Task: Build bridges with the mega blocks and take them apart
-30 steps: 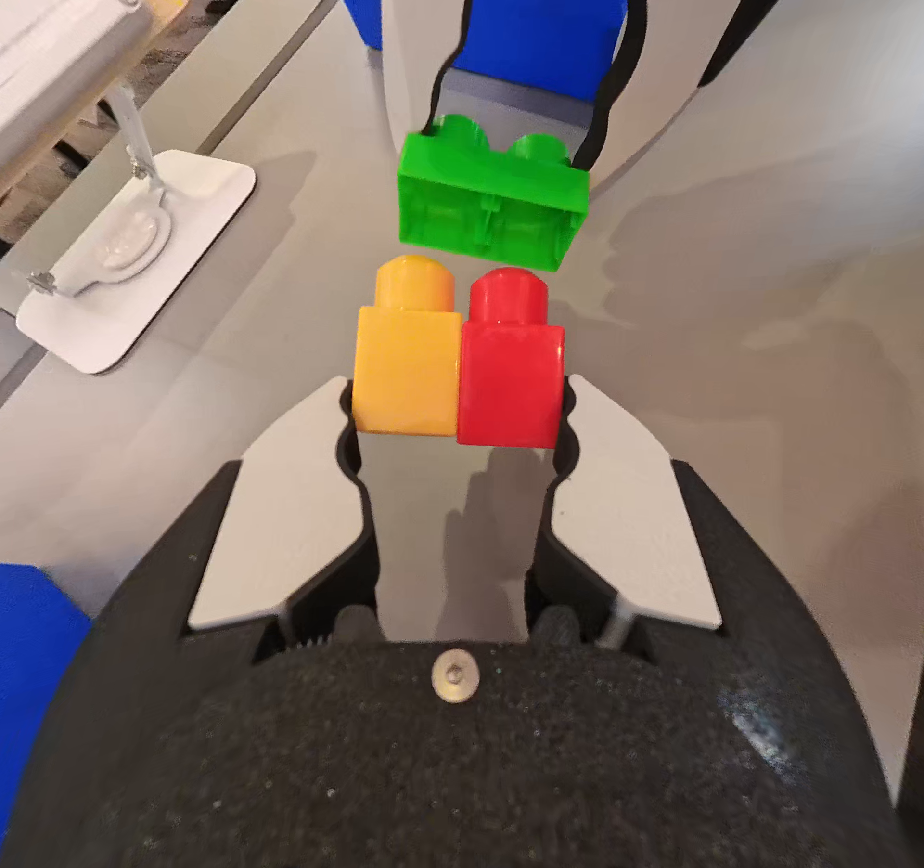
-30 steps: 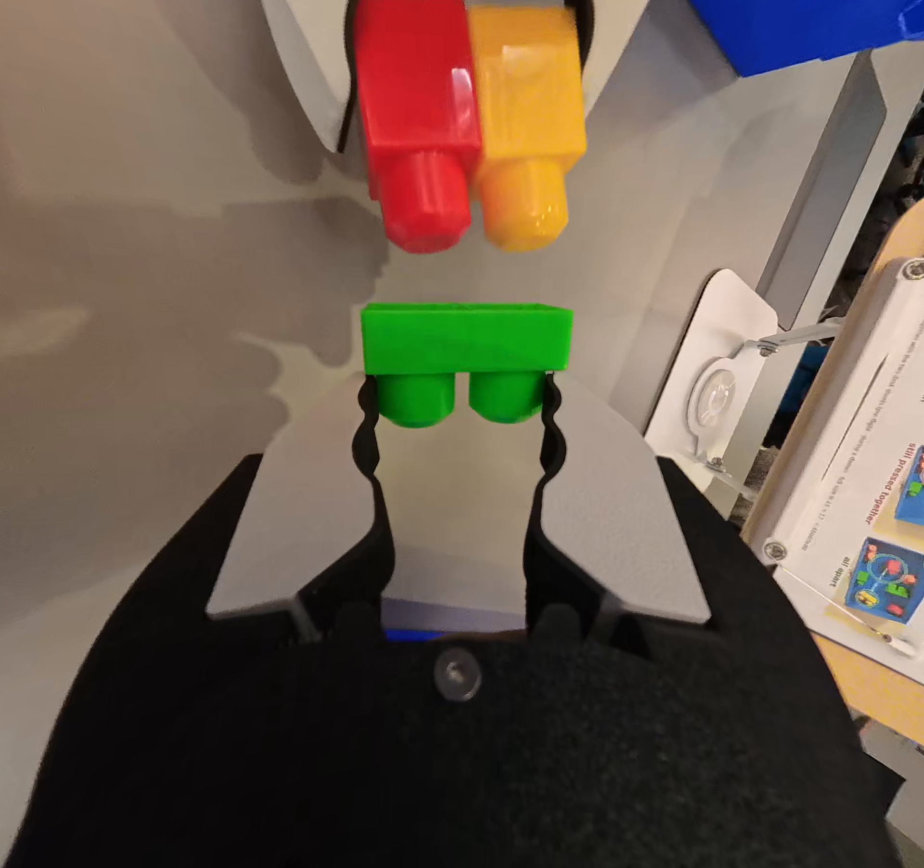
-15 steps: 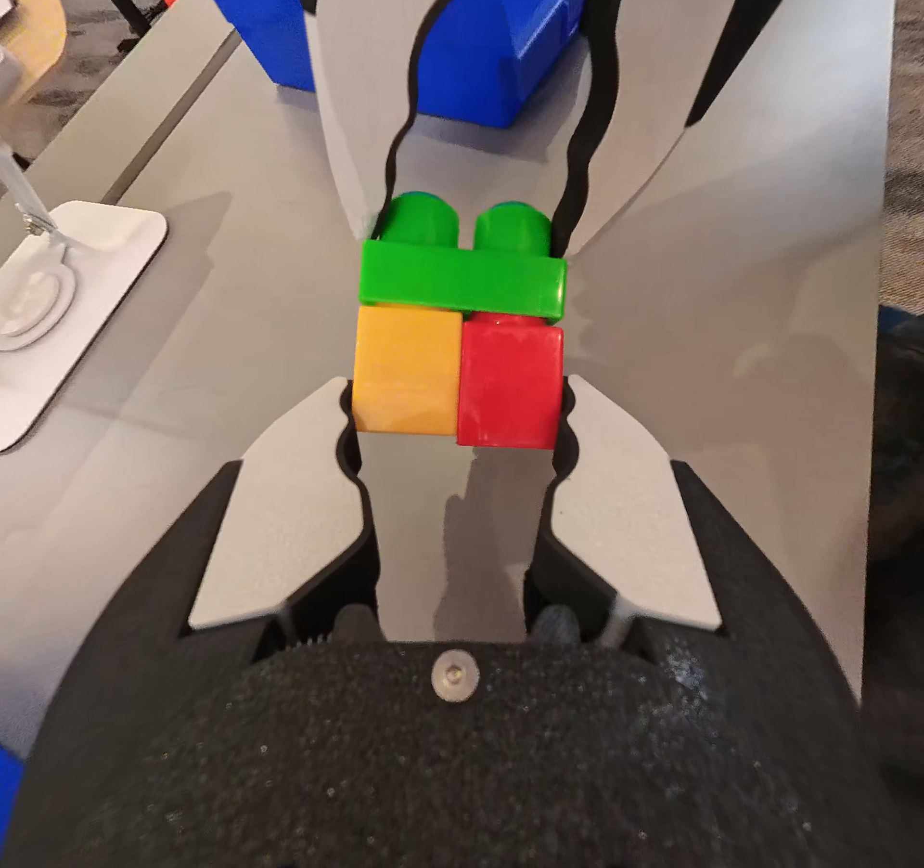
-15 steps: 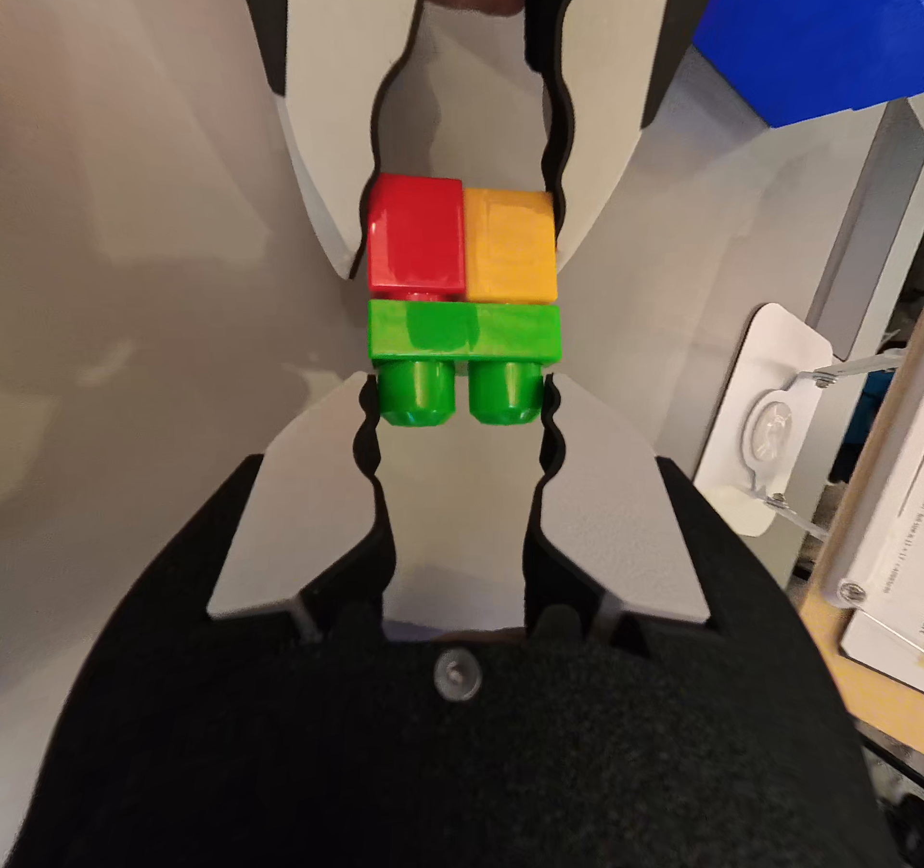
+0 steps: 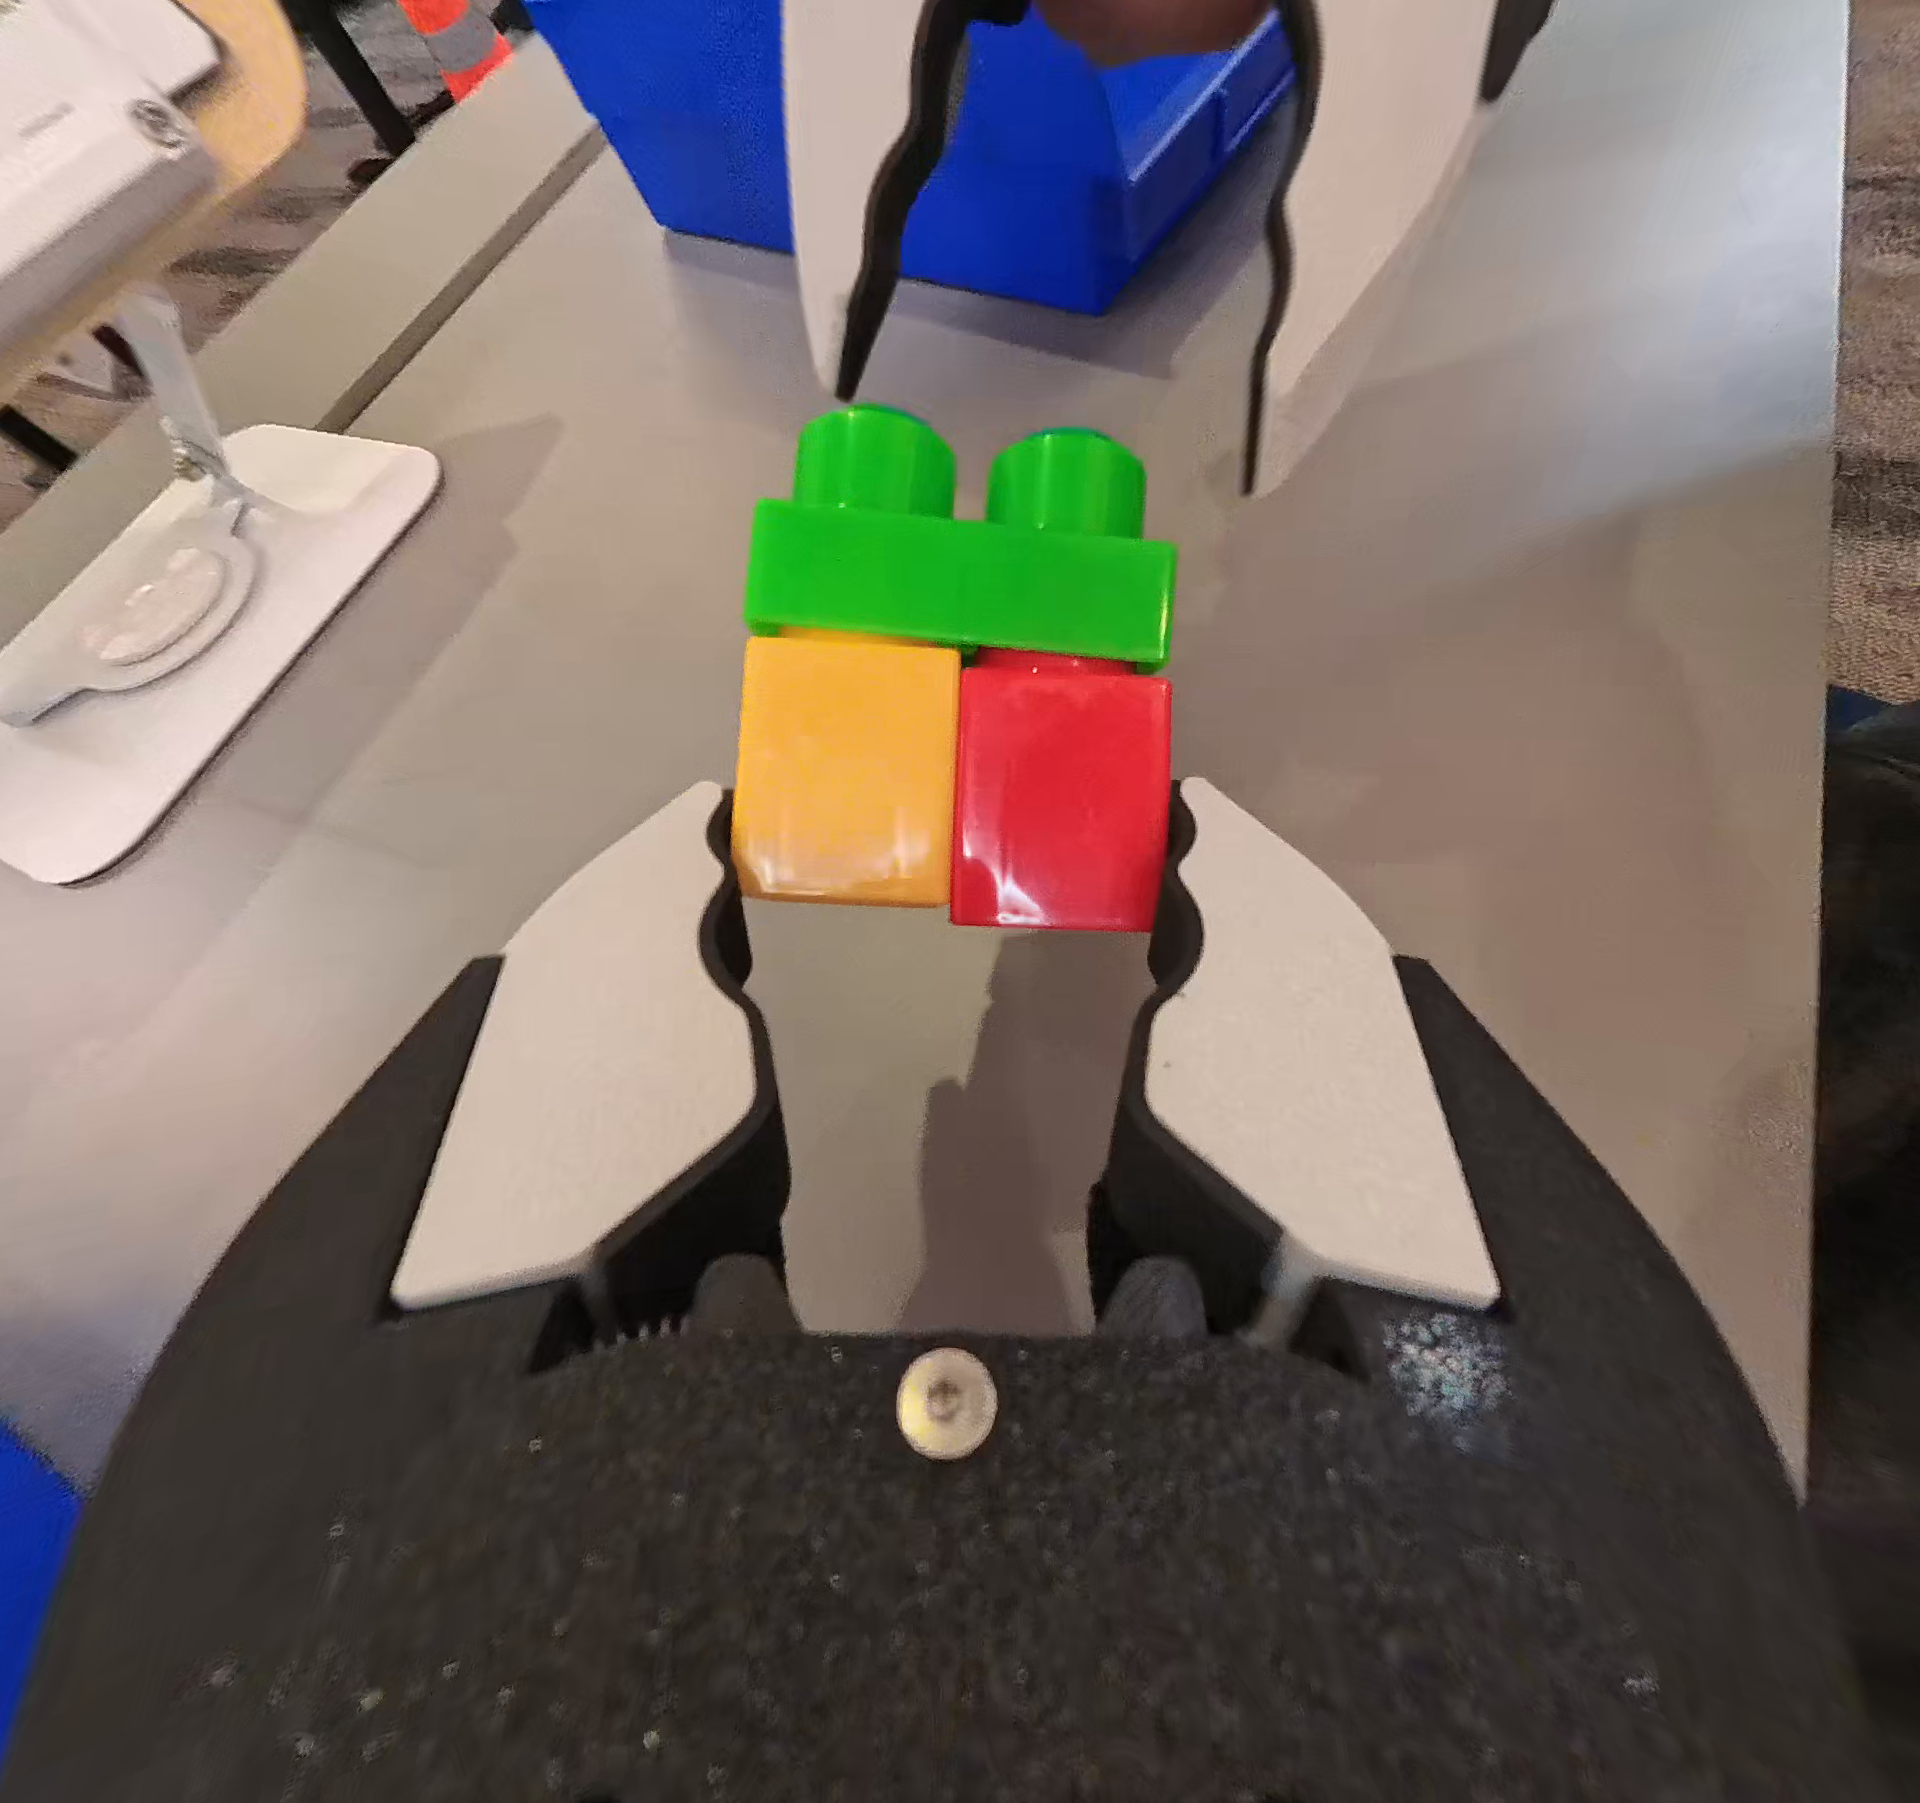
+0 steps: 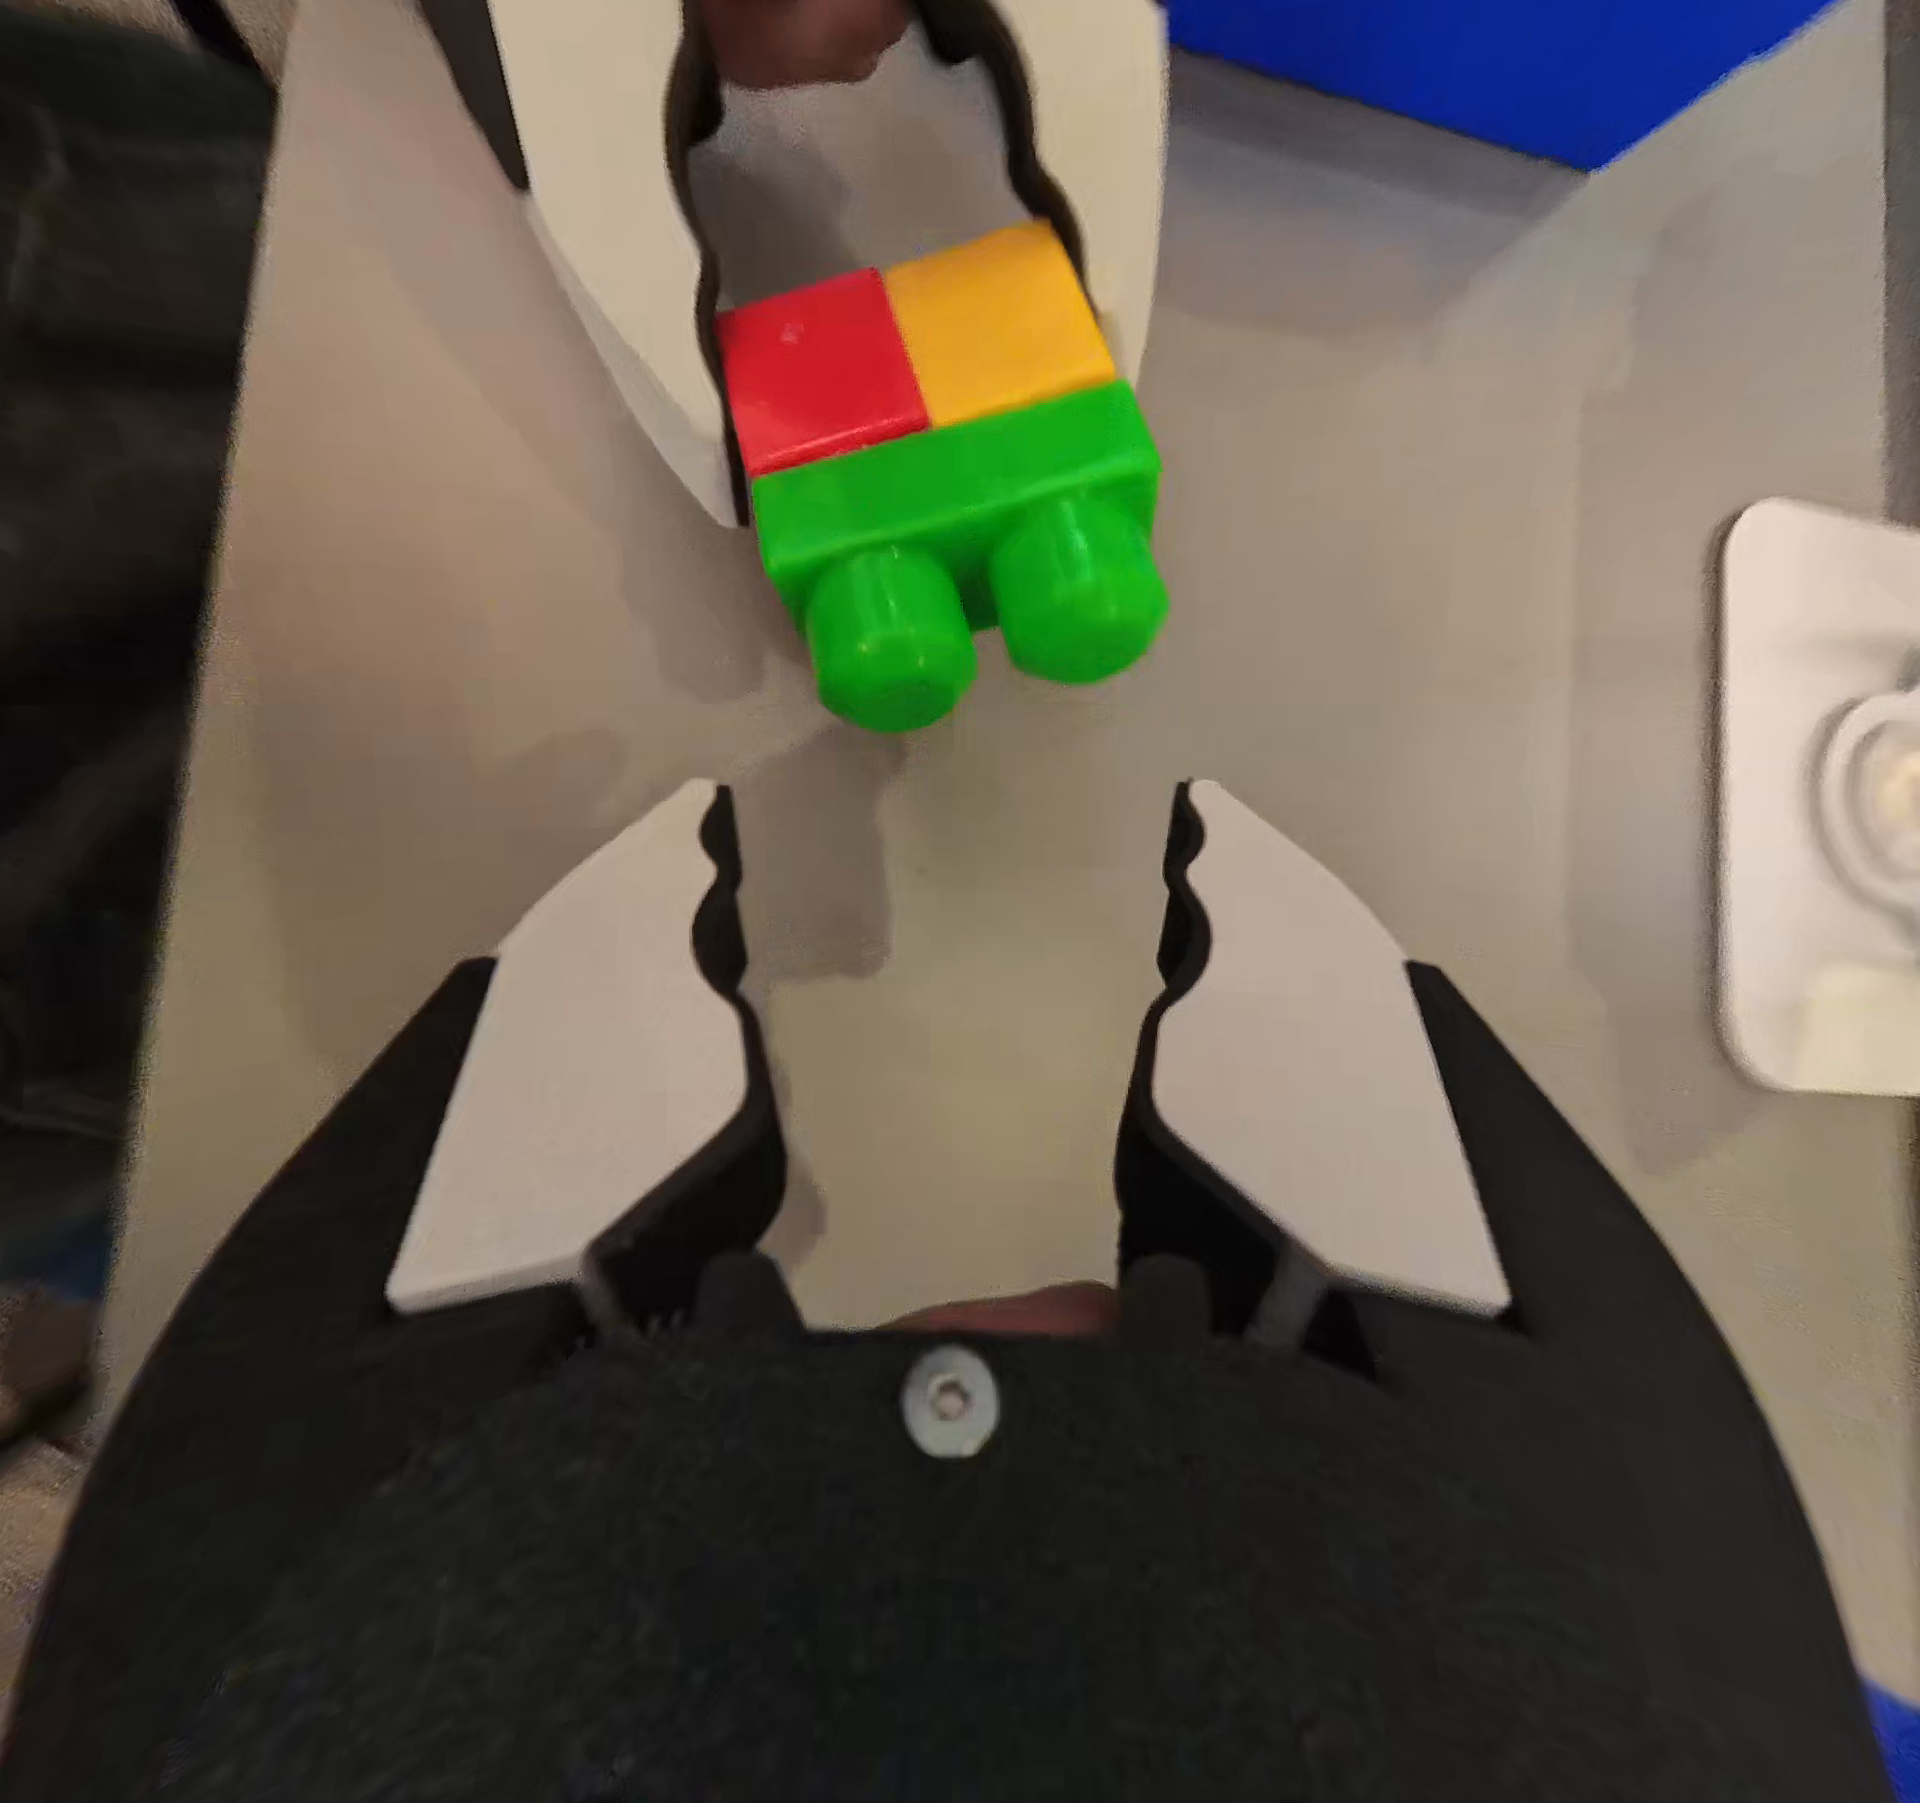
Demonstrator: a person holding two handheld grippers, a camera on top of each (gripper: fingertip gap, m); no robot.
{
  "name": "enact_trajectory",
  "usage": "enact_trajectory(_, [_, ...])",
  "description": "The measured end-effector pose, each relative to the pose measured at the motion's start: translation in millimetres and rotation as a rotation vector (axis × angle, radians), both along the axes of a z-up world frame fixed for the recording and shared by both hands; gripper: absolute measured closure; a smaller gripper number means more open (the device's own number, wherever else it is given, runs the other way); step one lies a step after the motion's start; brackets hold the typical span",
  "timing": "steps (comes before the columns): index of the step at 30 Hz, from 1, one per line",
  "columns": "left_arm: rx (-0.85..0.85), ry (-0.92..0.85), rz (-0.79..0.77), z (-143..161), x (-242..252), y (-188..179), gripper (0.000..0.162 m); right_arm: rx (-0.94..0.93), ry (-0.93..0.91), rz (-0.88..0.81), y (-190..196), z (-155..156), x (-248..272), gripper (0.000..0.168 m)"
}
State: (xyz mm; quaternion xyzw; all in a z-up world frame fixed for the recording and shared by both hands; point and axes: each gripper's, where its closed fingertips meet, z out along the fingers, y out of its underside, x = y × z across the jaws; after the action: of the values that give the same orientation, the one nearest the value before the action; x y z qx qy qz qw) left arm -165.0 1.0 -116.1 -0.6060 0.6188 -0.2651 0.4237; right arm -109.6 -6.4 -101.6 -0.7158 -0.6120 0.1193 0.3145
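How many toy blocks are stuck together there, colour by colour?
green block: 1
orange block: 1
red block: 1
Total: 3 blocks, joined and held in the left gripper; the right gripper is open, apart from them.

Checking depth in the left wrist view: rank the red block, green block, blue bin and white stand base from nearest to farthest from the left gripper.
1. Red block: between the left gripper's fingers, right side.
2. Green block: seated just beyond it.
3. White stand base: off to the left, on the table.
4. Blue bin: farthest, at the back.
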Motion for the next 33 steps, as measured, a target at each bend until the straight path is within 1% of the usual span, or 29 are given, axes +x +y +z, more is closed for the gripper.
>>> enact_trajectory(1, [0.006, -0.006, 0.005, 2, -3, 2, 0.087, -0.056, 0.085, -0.052, -1, 5, -2, 0.089])
enact_trajectory(2, [0.016, -0.003, 0.006, 3, -6, 4, 0.087, -0.119, 0.208, -0.110, -1, 14, -7, 0.092])
enact_trajectory(3, [0.034, 0.001, 0.008, 5, -8, 5, 0.087, -0.195, 0.358, -0.181, 0, 25, -13, 0.095])
enact_trajectory(4, [0.058, 0.005, 0.008, 7, -10, 7, 0.087, -0.298, 0.515, -0.248, 1, 34, -19, 0.093])
enact_trajectory(5, [0.080, 0.013, 0.005, 8, -12, 7, 0.087, -0.412, 0.659, -0.306, 2, 40, -23, 0.097])
enact_trajectory(6, [0.103, 0.017, 0.005, 9, -13, 8, 0.087, -0.515, 0.750, -0.394, 6, 37, -25, 0.107])
enact_trajectory(8, [0.128, 0.020, -0.005, 12, -14, 7, 0.087, -0.668, 0.882, -0.453, 7, 30, -31, 0.111])
enact_trajectory(9, [0.138, 0.021, -0.007, 13, -13, 7, 0.087, -0.713, 0.928, -0.488, 9, 25, -32, 0.113])
enact_trajectory(10, [0.153, 0.026, -0.008, 13, -13, 6, 0.087, -0.734, 0.968, -0.483, 9, 24, -35, 0.112])
enact_trajectory(12, [0.183, 0.046, -0.011, 11, -13, 5, 0.087, -0.741, 0.975, -0.508, 11, 15, -36, 0.112])
enact_trajectory(14, [0.206, 0.064, -0.019, 8, -13, 3, 0.087, -0.780, 1.030, -0.483, 7, 18, -41, 0.115])
enact_trajectory(18, [0.215, 0.079, -0.038, 5, -10, -1, 0.087, -0.782, 1.033, -0.483, 4, 12, -48, 0.119])
enact_trajectory(20, [0.203, 0.082, -0.047, 3, -8, -3, 0.087, -0.789, 1.045, -0.476, 2, 12, -50, 0.133])
enact_trajectory(21, [0.205, 0.087, -0.049, 2, -8, -3, 0.087, -0.779, 1.033, -0.482, 2, 9, -50, 0.135])
enact_trajectory(33, [0.211, 0.135, -0.095, -15, -4, -10, 0.087, -0.760, 0.997, -0.487, -8, -8, -48, 0.135])
